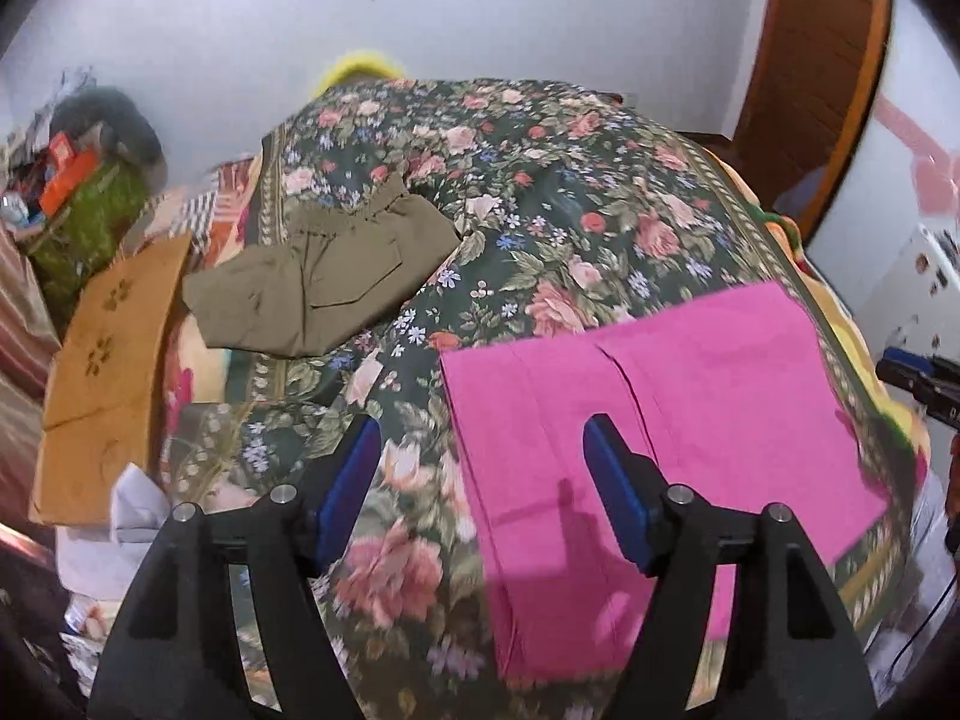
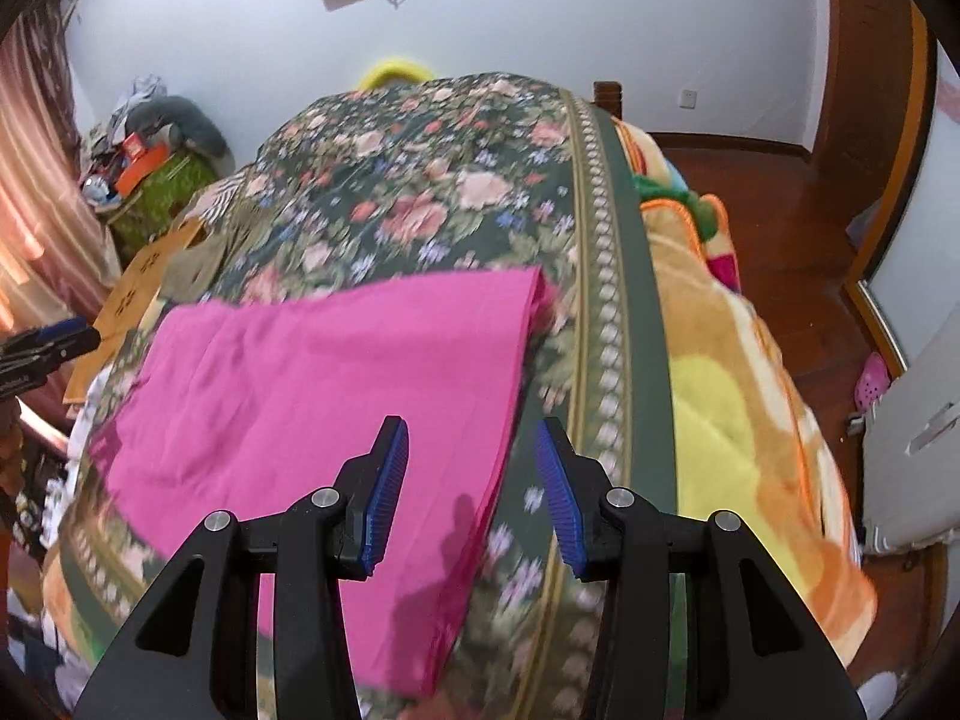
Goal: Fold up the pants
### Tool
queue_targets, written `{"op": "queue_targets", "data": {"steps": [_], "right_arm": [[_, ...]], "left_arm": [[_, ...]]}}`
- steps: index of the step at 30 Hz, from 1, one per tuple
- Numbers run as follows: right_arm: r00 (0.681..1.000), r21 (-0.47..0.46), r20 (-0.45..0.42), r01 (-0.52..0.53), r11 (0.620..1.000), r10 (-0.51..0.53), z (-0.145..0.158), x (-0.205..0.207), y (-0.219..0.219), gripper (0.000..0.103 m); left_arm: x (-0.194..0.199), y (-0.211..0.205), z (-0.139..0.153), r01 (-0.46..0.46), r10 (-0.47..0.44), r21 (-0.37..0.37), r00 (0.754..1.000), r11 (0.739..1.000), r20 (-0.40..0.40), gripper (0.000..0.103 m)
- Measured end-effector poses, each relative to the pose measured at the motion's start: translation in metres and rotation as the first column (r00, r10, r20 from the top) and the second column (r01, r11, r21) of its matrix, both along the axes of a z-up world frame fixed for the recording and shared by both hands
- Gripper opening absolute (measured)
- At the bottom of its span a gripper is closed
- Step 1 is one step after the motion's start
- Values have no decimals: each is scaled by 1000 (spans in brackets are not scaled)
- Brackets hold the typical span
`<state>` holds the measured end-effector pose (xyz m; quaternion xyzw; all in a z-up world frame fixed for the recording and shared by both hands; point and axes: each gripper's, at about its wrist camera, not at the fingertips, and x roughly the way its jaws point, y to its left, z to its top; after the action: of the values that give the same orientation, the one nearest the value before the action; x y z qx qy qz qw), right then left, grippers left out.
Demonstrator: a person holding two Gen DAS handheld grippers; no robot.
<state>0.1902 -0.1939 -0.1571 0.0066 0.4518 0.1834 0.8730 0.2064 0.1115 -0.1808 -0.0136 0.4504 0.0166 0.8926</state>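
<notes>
Pink pants lie folded into a flat rectangle on the floral bedspread. My left gripper hovers above their left edge, jaws wide open and empty; its shadow falls on the cloth. In the right wrist view the pink pants stretch to the left. My right gripper hangs open over their right edge with nothing between its fingers. Each gripper shows in the other's view: the right gripper at the far right, the left gripper at the far left.
Folded olive pants rest on the bed's far left. A tan cardboard sheet lies beside the bed. A yellow-orange blanket hangs off the right side above a wooden floor. A cluttered green stand sits by the wall.
</notes>
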Motion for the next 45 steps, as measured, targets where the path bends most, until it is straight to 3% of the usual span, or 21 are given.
{"op": "queue_targets", "data": {"steps": [4,10,19,22,24,29,31,34,37,39,42,45], "right_arm": [[1000,-6,0,13,1000,-13,-6,28,1,41],[1000,-9,-21,20,1000,-20,-24,72,5,41],[990,52,-140,23,998,-15,-67,124,7,40],[994,24,-106,0,1000,2,-75,120,13,16],[998,-19,-60,-31,999,30,-75,113,19,9],[998,-76,-42,-49,996,46,-74,111,18,6],[999,-130,-44,-26,991,20,-75,115,18,7],[996,-130,-84,-1,992,-10,-69,119,12,7],[997,-105,-71,6,994,-13,-50,112,8,8],[999,-100,-50,-3,995,-2,-36,103,8,18],[999,-63,-18,-37,997,36,-16,90,18,35],[996,-36,11,-89,995,90,-4,79,36,41]], "left_arm": [[30,6,-15,-21,19,-63,999,998,-34,70],[65,9,-48,-34,28,-67,995,997,-99,70],[73,19,-85,-75,50,-153,985,985,-162,70],[68,20,-85,-73,48,-184,989,980,-137,53],[65,14,-83,-60,43,-146,992,987,-119,51],[60,0,-82,-45,42,-27,995,999,-92,48],[61,3,-83,-45,41,-34,994,998,-102,48],[60,6,-79,-51,47,-35,993,998,-110,48],[55,9,-66,-83,85,30,992,996,-90,48],[52,12,-55,-100,104,64,993,993,-60,48],[50,14,-33,-93,94,42,995,995,-17,48],[53,7,-14,-53,53,4,998,999,20,48]]}}
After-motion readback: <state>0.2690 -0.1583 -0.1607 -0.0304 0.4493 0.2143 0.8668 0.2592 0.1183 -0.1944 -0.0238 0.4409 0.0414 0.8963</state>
